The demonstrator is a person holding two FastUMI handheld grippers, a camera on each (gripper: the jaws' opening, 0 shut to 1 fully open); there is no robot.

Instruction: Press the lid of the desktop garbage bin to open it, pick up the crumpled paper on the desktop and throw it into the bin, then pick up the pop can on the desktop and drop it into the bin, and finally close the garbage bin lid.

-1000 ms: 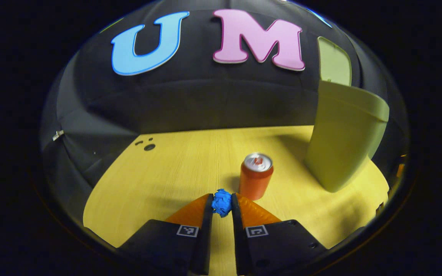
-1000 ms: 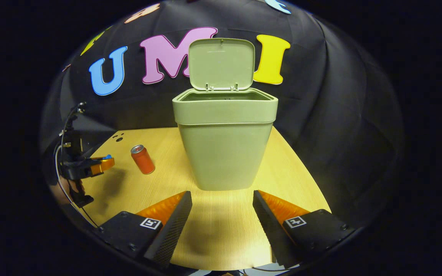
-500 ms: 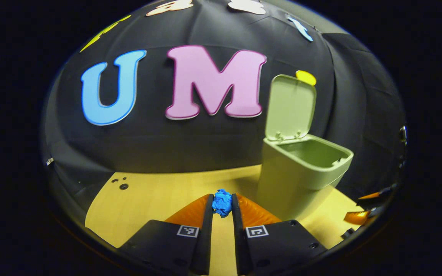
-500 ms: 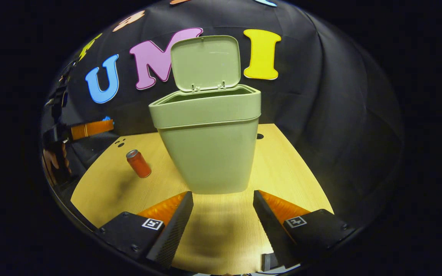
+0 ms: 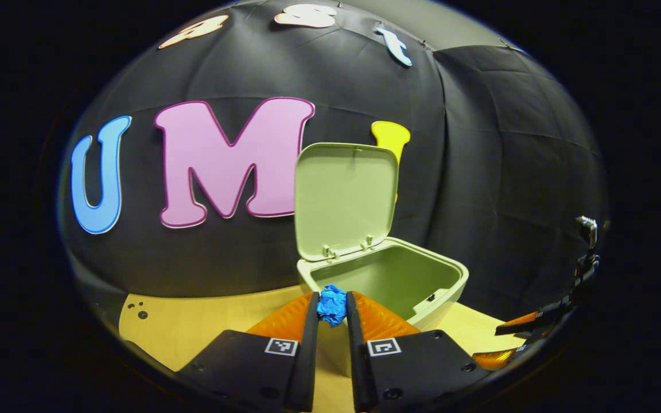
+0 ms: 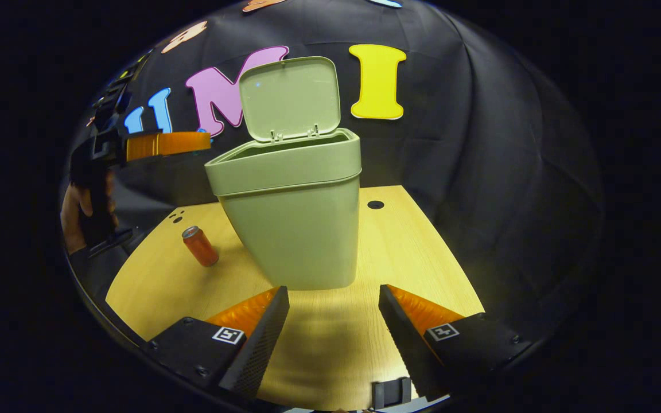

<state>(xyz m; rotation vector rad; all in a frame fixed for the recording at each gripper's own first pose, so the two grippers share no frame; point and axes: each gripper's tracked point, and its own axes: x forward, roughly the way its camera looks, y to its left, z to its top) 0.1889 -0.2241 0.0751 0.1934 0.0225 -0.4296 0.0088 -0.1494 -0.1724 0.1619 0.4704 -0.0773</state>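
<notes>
While lid (image 6: 289, 97) stands open, pop can (image 6: 199, 246) flanks bin (image 6: 290, 229).

Light from above falls brightly on the desk (image 6: 422, 252) while the booth around stays dim, the bin (image 6: 293, 229) casts a soft shadow toward the desk's near edge, and straight lines bow strongly at both views' rims.

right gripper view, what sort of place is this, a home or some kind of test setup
Most likely a recording booth, not a home: black cloth wall drapes behind a bare wooden tabletop, and the only things on it are a green bin with its lid up and an orange pop can.
</notes>
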